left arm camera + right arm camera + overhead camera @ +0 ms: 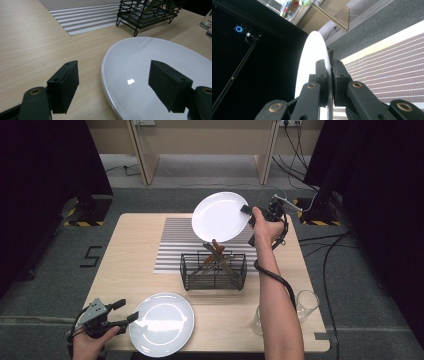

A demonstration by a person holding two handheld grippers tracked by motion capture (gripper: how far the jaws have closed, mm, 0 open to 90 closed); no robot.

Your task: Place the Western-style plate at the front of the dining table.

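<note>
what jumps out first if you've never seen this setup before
The raised white plate stands out first: the right tool is shut on its rim and holds it tilted in the air above the striped mat and the black wire basket of utensils. Next comes the second white plate, flat at the near table edge, with the open left tool at its left rim.
</note>
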